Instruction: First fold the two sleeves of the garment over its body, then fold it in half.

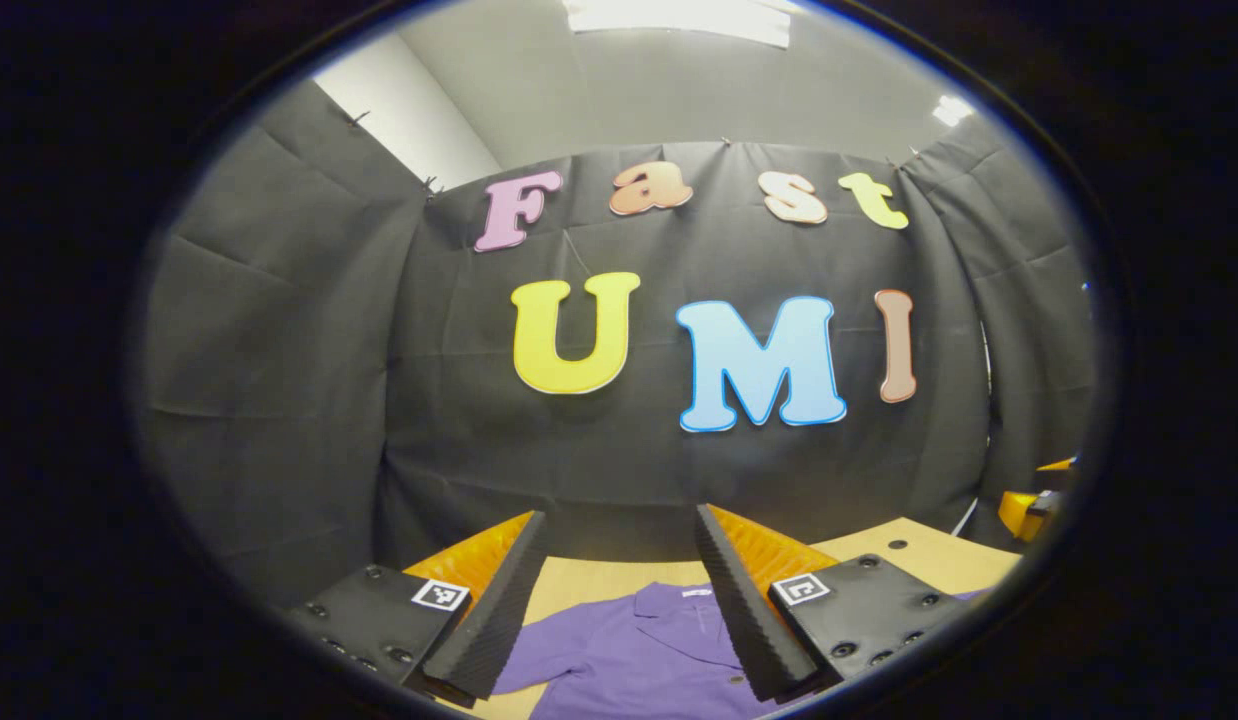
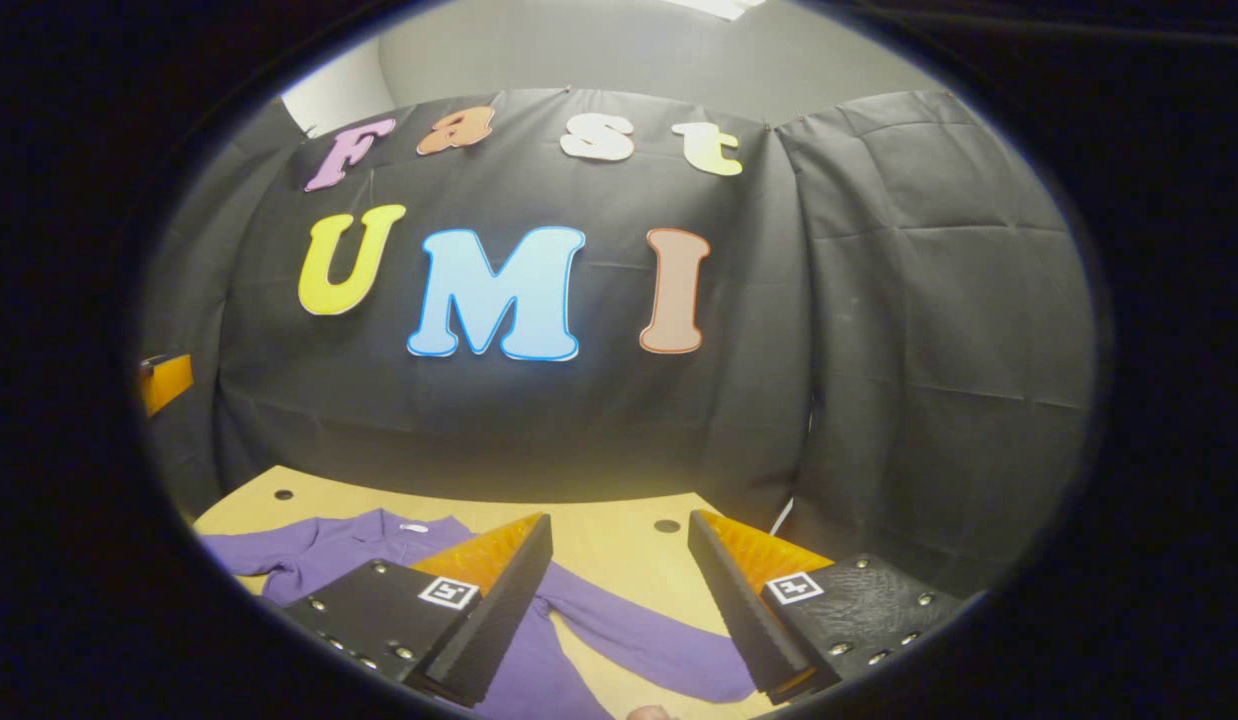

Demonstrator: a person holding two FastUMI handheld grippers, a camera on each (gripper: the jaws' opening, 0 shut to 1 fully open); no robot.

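1. Currently, the left gripper (image 1: 619,600) is held above the table (image 1: 599,578) with its two fingers spread wide. Nothing lies between them and neither finger touches cloth.
2. The right gripper (image 2: 619,600) is in the same condition: fingers wide apart, holding nothing, raised clear of the surface.
3. The garment (image 1: 639,650), a purple collared shirt, lies flat on the table, below and ahead of both grippers. In the left gripper view its collar (image 1: 679,608) sits between the fingers, so the left gripper is lined up over the neck and chest area.
4. In the right gripper view, one sleeve (image 2: 629,635) runs out from the body toward the lower right and passes under the gap between the right gripper's fingers. Its long axis lies diagonally, from the collar side at the left toward the cuff end at the lower right.
5. Judgement: neither sleeve is folded yet. The right gripper is the nearer to the visible sleeve and appears best placed to begin the task.
6. The coming move calls for a descent onto the sleeve near its outer end, then a carry leftward across the body.
7. The other sleeve's position cannot be determined.
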